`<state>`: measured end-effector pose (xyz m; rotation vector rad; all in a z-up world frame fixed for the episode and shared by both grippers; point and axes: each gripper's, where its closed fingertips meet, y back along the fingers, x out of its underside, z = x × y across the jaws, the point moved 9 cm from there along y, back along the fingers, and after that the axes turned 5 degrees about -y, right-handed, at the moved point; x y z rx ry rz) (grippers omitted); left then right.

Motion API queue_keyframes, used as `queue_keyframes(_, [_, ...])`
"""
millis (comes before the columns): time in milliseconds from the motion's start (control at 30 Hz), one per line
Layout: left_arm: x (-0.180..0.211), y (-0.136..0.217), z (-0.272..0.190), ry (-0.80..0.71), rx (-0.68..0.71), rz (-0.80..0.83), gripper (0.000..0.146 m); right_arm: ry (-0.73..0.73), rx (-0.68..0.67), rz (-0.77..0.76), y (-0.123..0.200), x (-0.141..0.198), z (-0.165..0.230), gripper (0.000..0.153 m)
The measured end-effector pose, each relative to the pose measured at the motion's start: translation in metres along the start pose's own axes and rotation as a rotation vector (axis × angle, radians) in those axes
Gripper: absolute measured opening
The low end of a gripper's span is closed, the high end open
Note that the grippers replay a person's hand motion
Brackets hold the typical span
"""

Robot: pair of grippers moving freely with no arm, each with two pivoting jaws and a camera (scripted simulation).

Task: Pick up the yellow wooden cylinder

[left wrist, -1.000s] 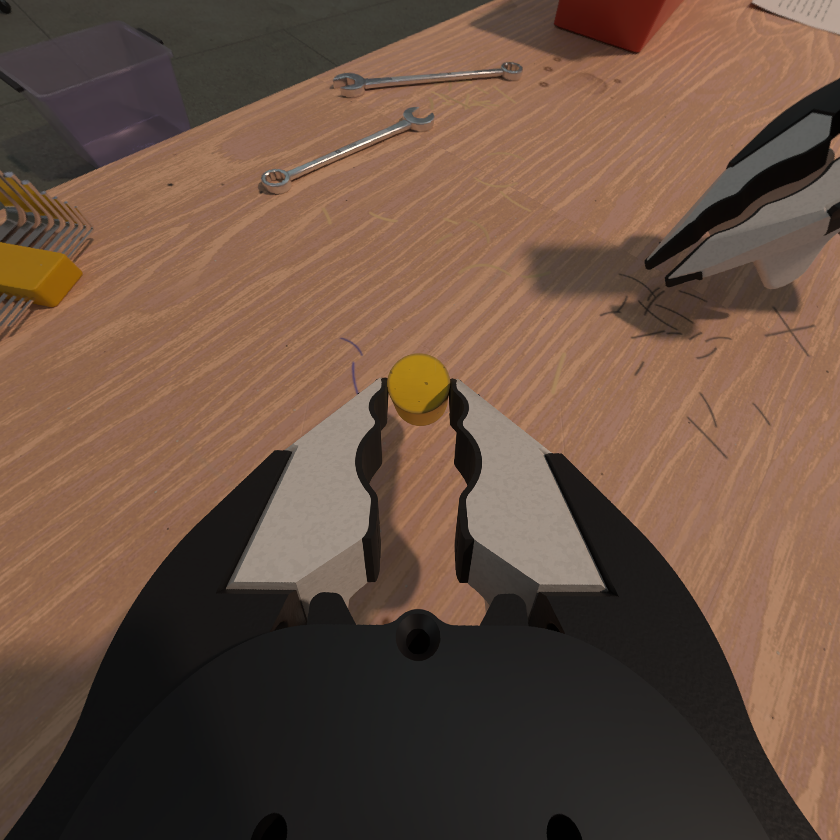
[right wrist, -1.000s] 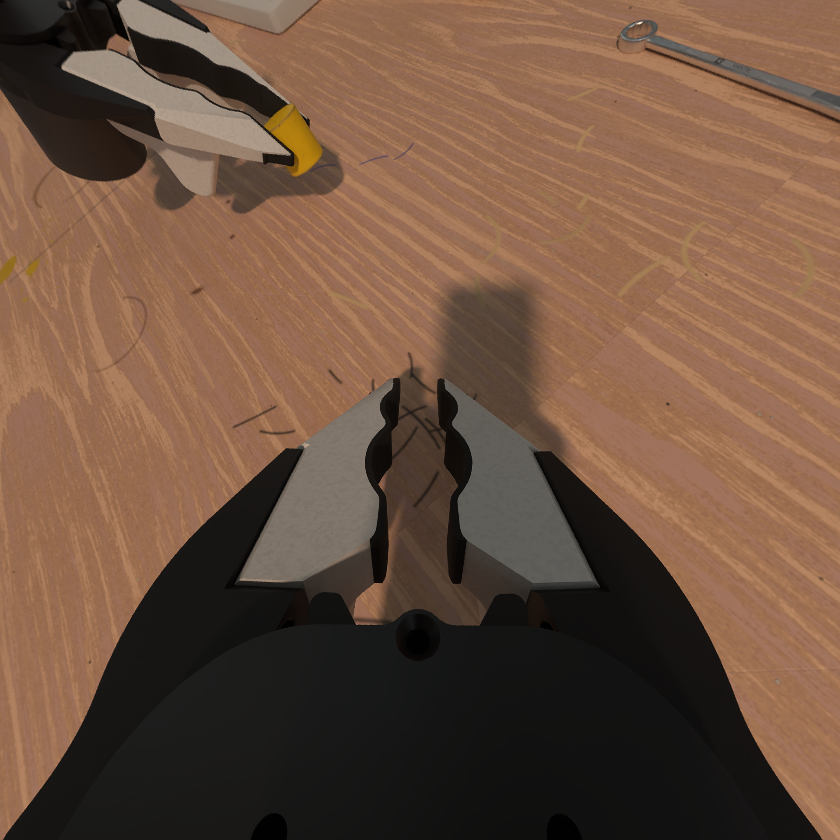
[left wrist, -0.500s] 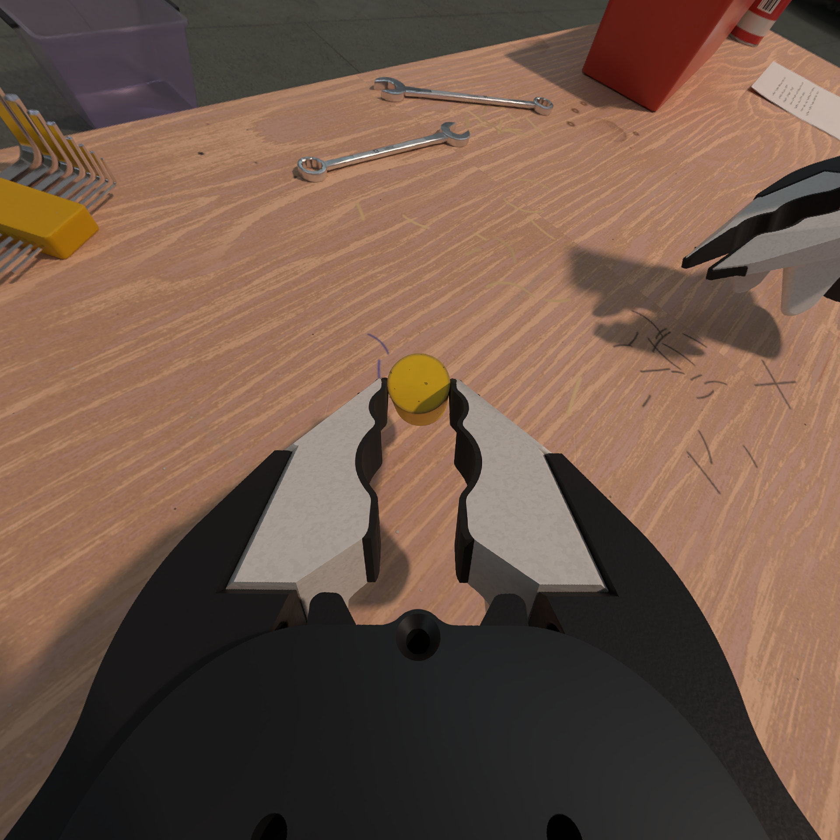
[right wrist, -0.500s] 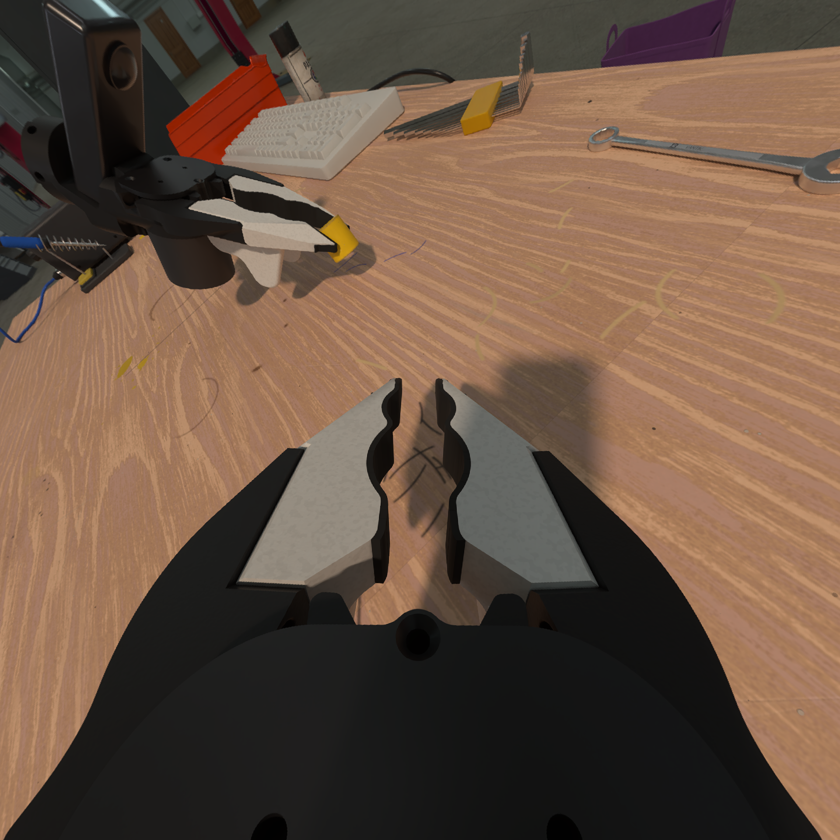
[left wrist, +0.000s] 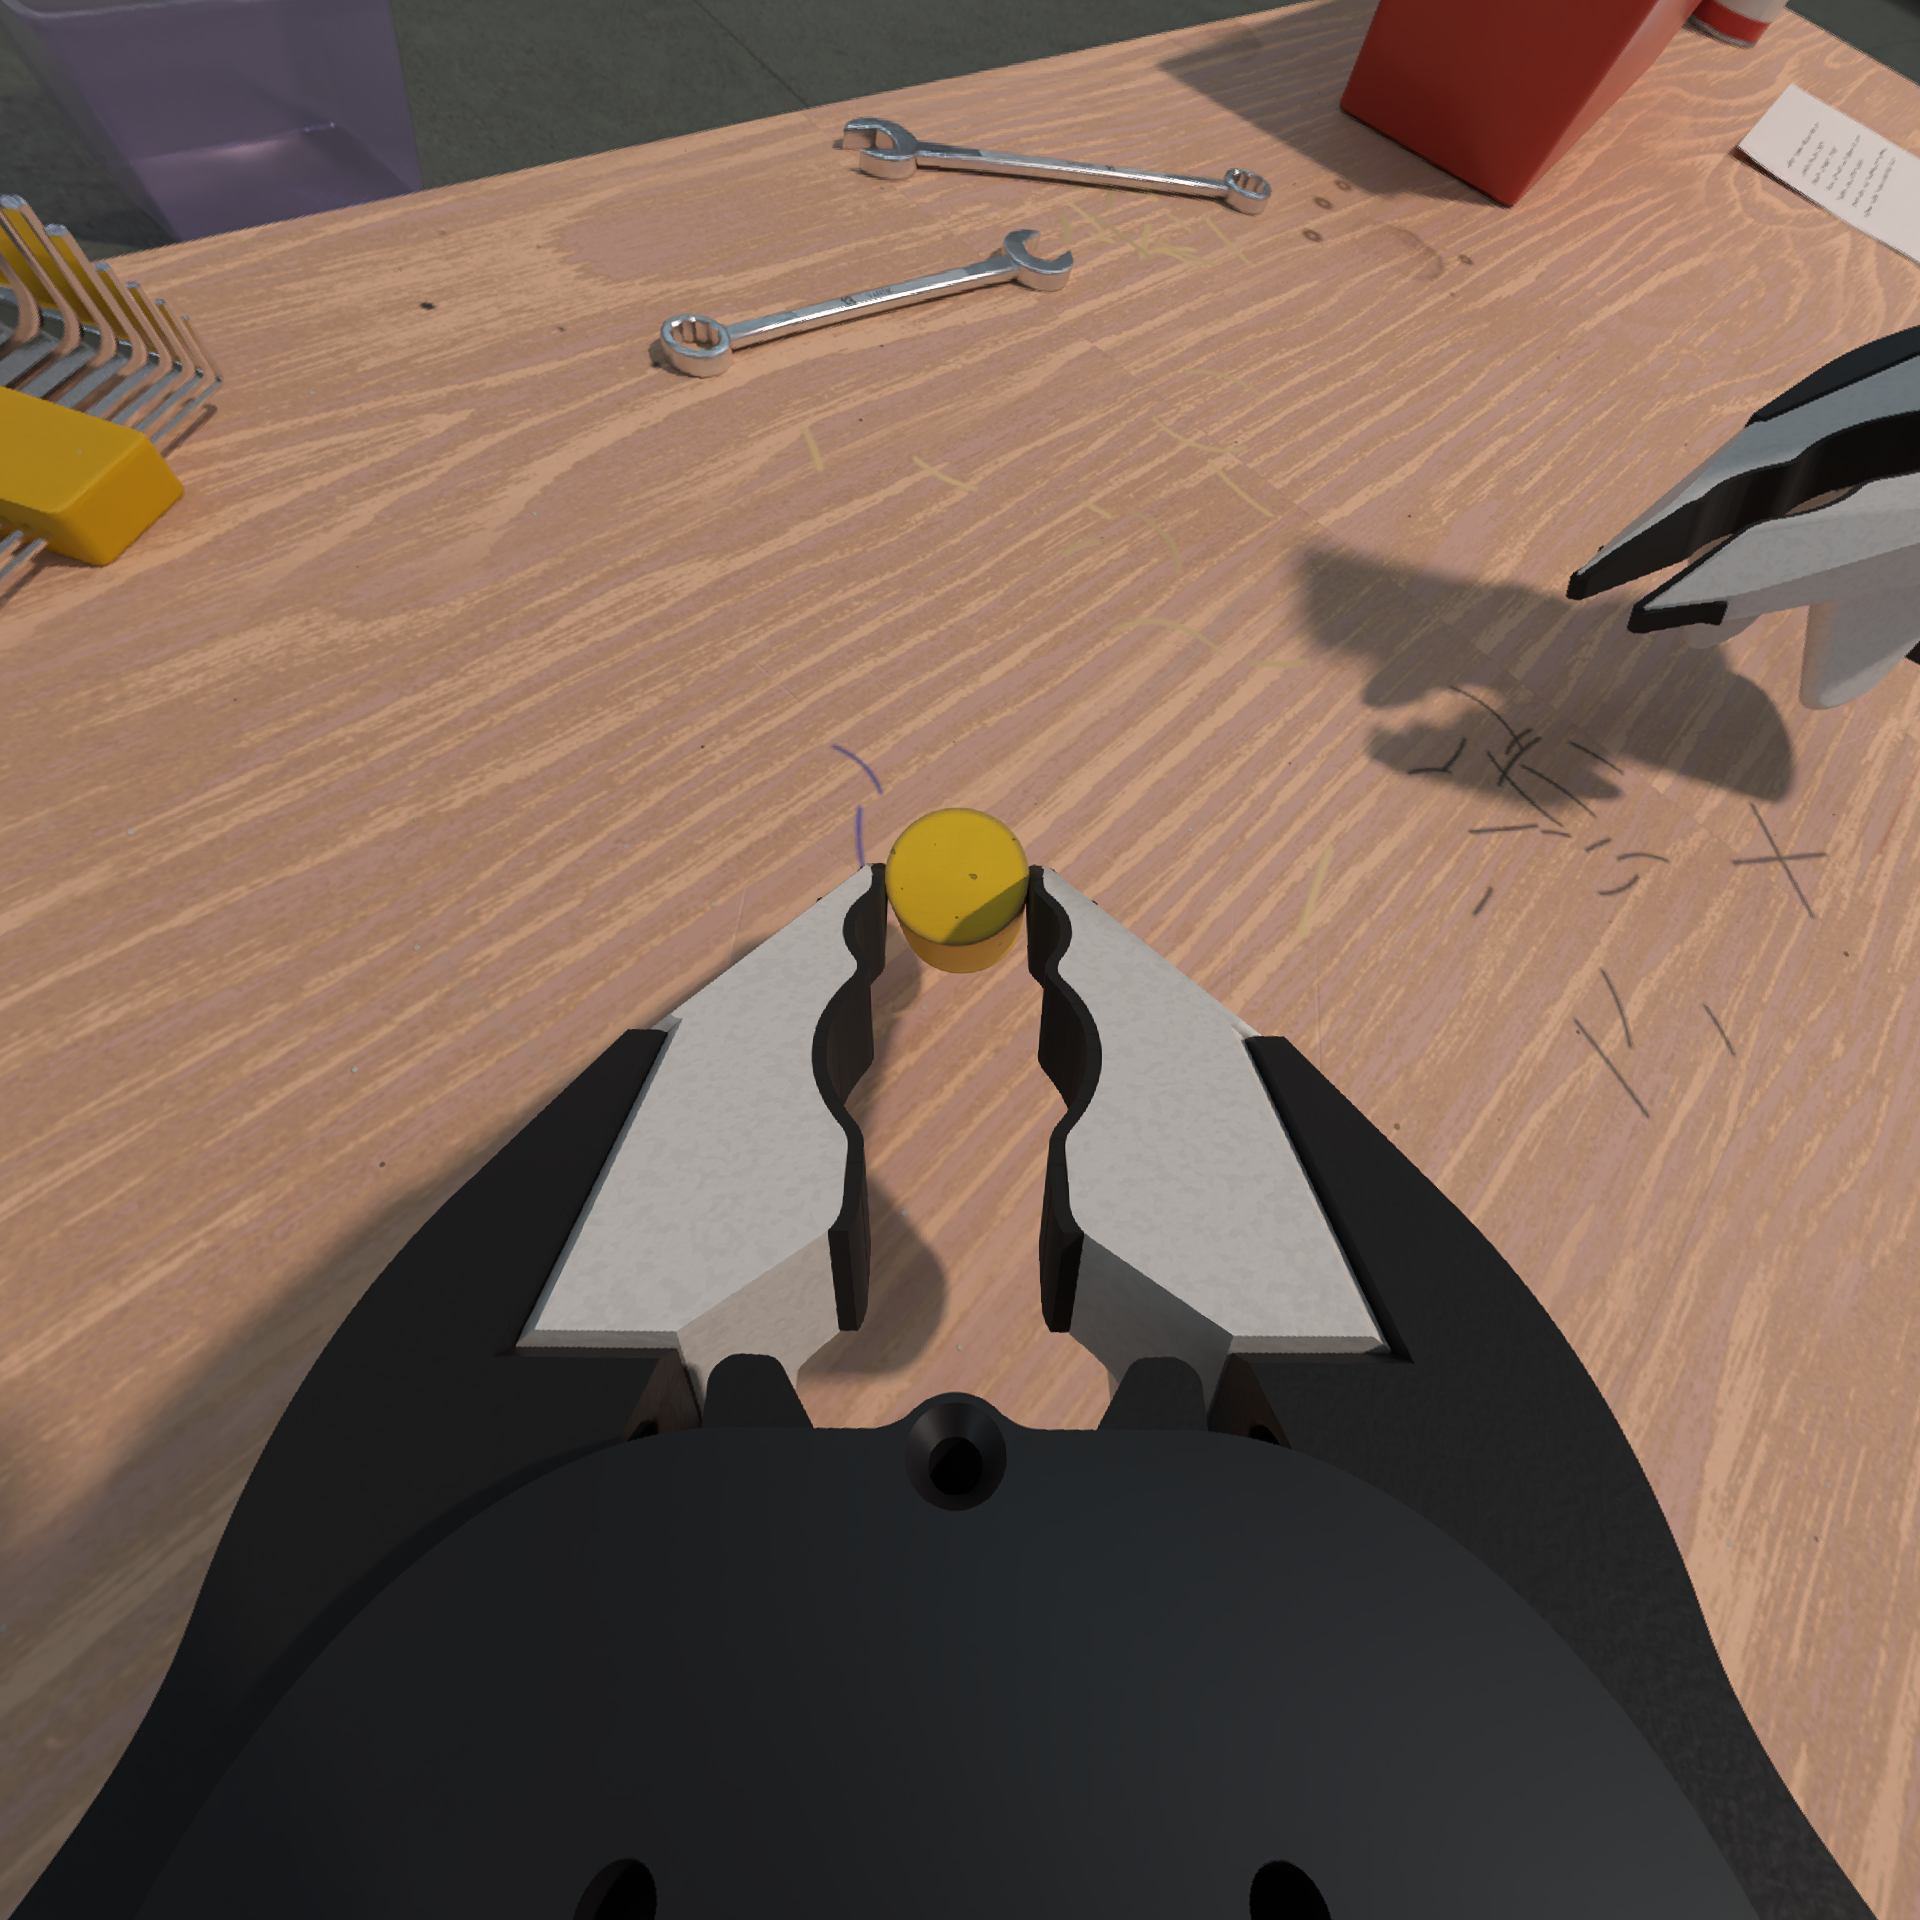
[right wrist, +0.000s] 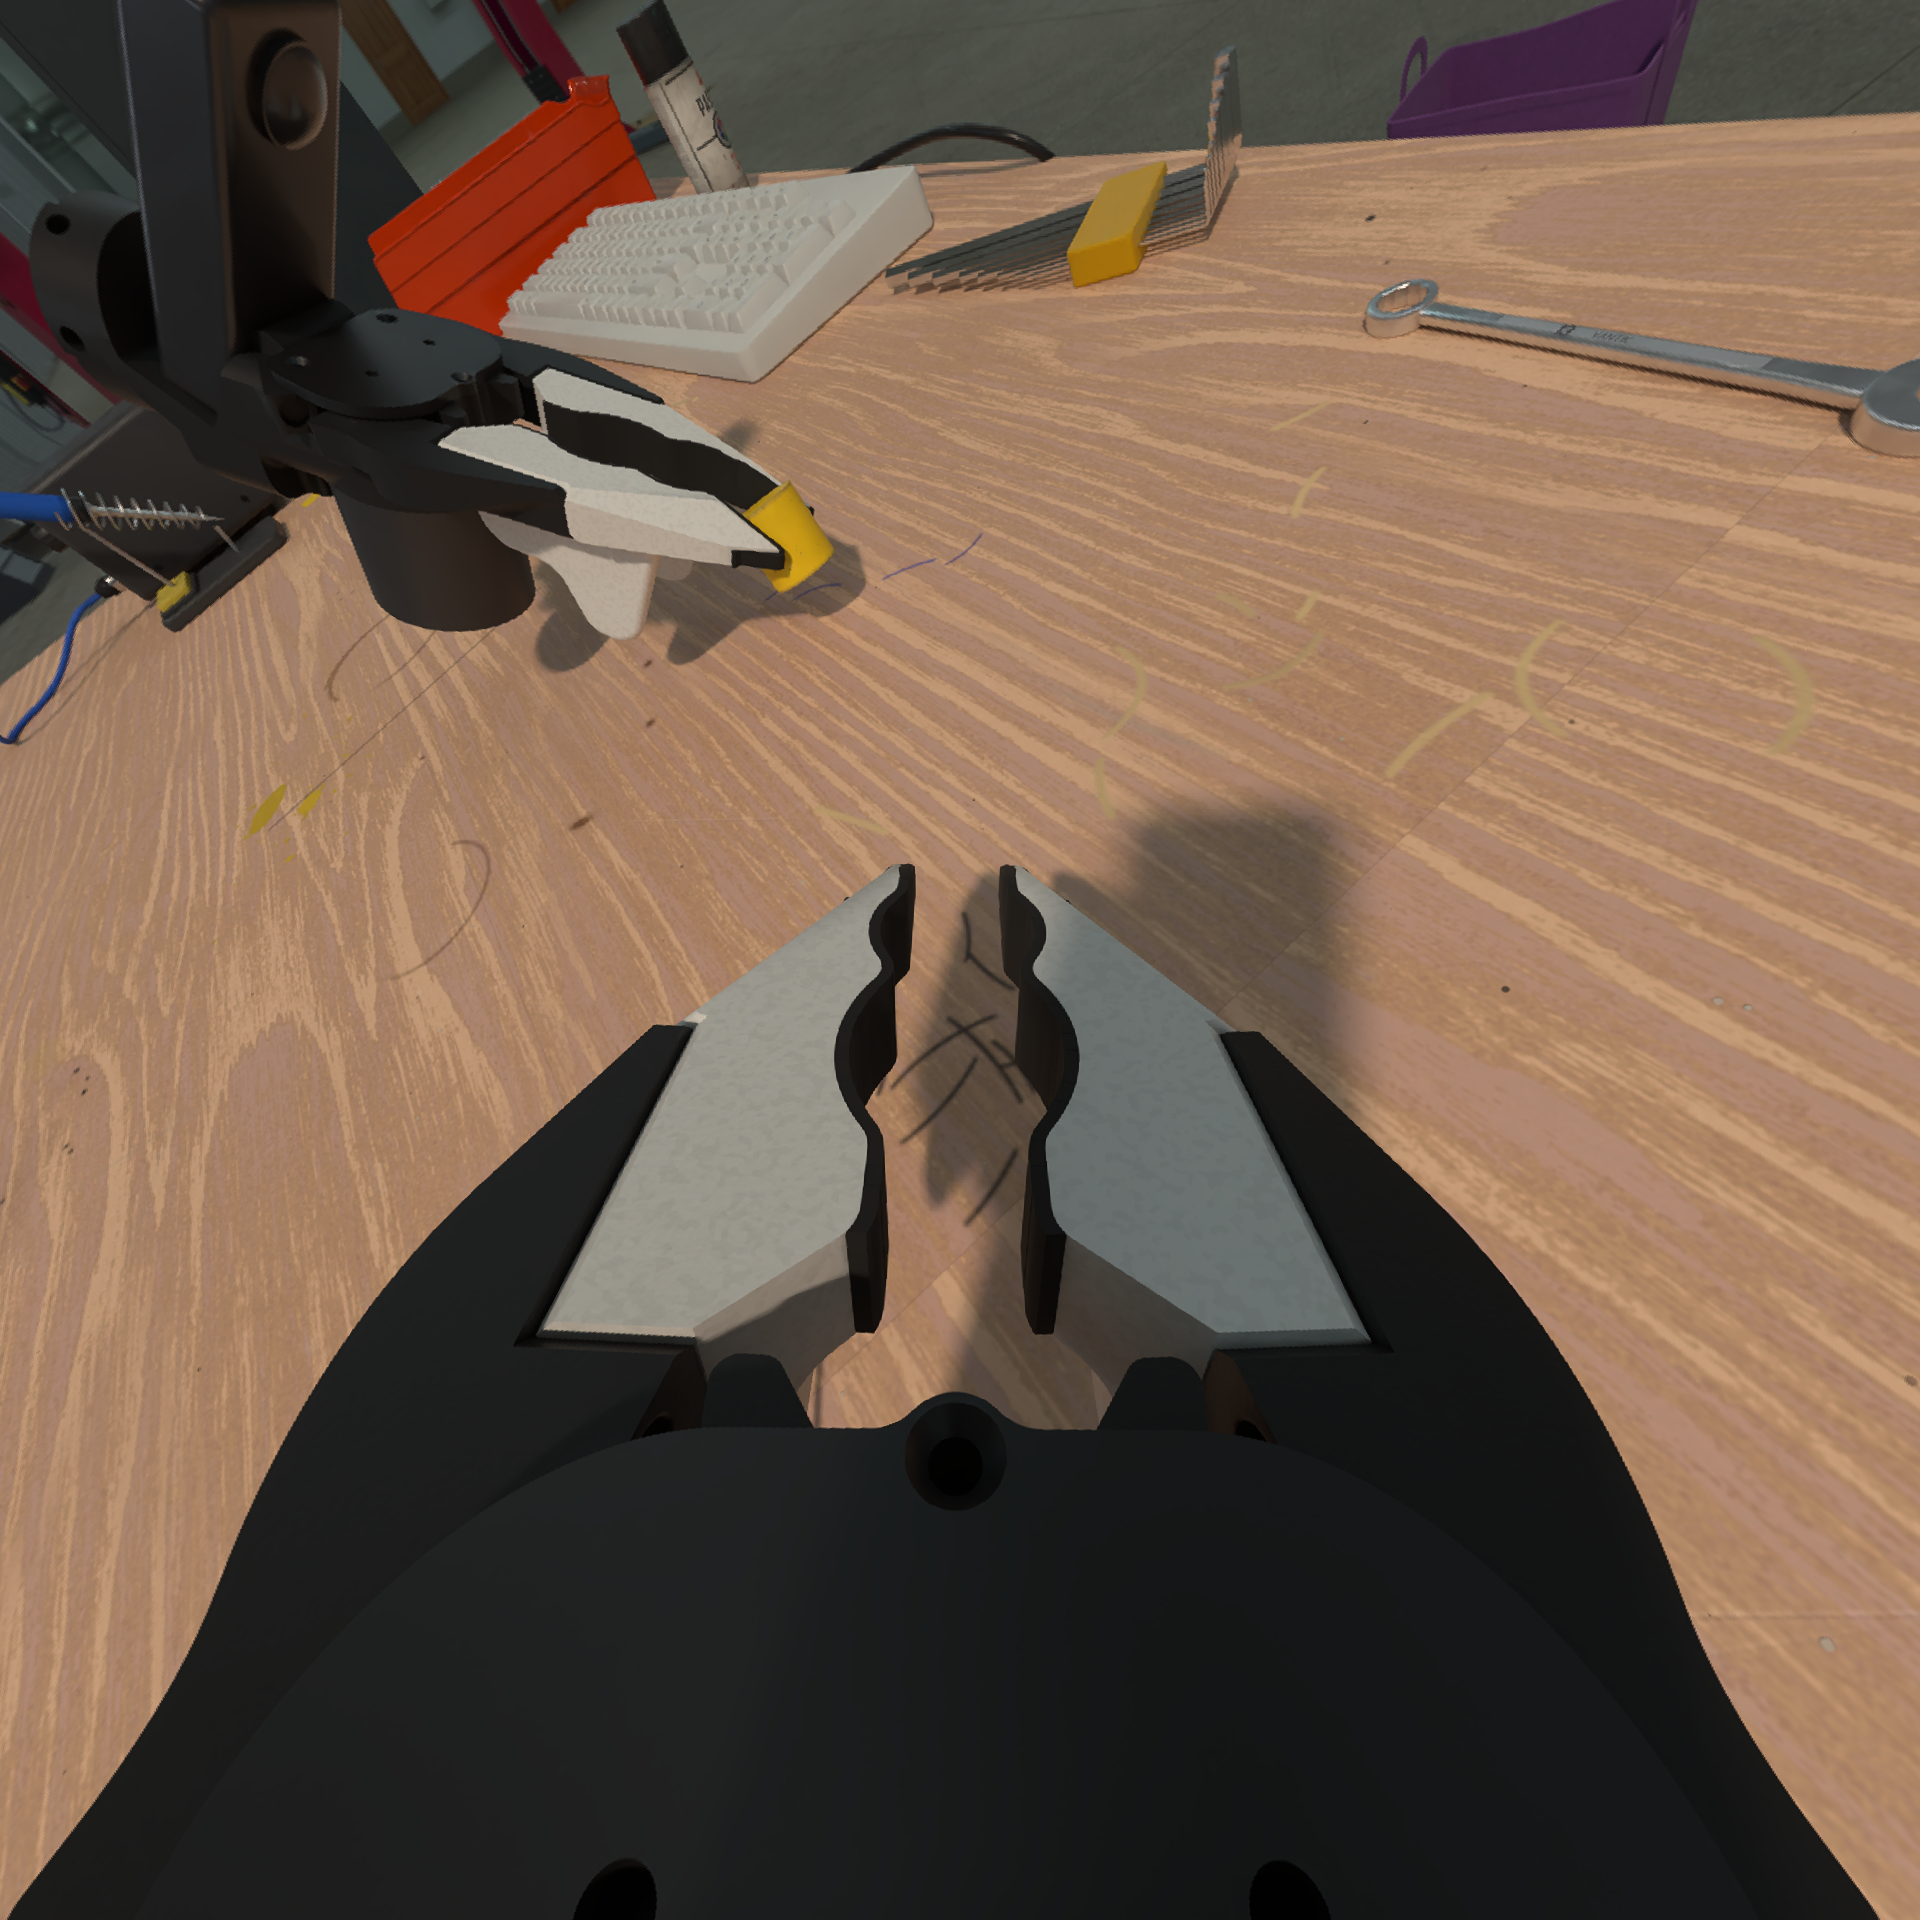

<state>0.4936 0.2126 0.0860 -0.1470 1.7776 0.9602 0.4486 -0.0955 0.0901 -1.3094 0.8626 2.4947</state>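
Observation:
The yellow wooden cylinder [left wrist: 954,883] is pinched between the tips of my left gripper [left wrist: 956,885], which is shut on it. Its shadow falls on the wooden table [left wrist: 520,831] back between the fingers, so it hangs a little above the surface. In the right wrist view the same cylinder [right wrist: 798,535] shows at the left gripper's [right wrist: 774,530] tips, just off the table. My right gripper [right wrist: 956,883] is empty, its jaws drawn together with a narrow gap, and hovers over pencil marks. It shows at the right edge of the left wrist view [left wrist: 1610,603].
Two wrenches [left wrist: 862,301] [left wrist: 1049,164] lie ahead of the left gripper. A hex key set in a yellow holder [left wrist: 73,483] is far left, a red box [left wrist: 1507,94] and a paper [left wrist: 1839,171] far right. A white keyboard [right wrist: 717,270] and dark cup [right wrist: 436,571] are behind the left gripper.
My left gripper has risen with the cylinder held, and the table has dropped away below. My right gripper has drawn back from it and tilted up; its jaws have not moved.

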Motion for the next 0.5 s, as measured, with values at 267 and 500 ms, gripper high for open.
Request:
queue_keyframes(267, [0.0, -0.0006, -0.0007, -0.007, 0.0, 0.006, 0.026, 0.008, 0.01, -0.002, 0.0005, -0.0003, -0.0004, 0.016])
queue_keyframes(500, [0.0001, -0.001, -0.001, -0.01, 0.003, 0.01, 0.026, 0.105, 0.189, 0.064, 0.0054, 0.0017, -0.0095, 0.012])
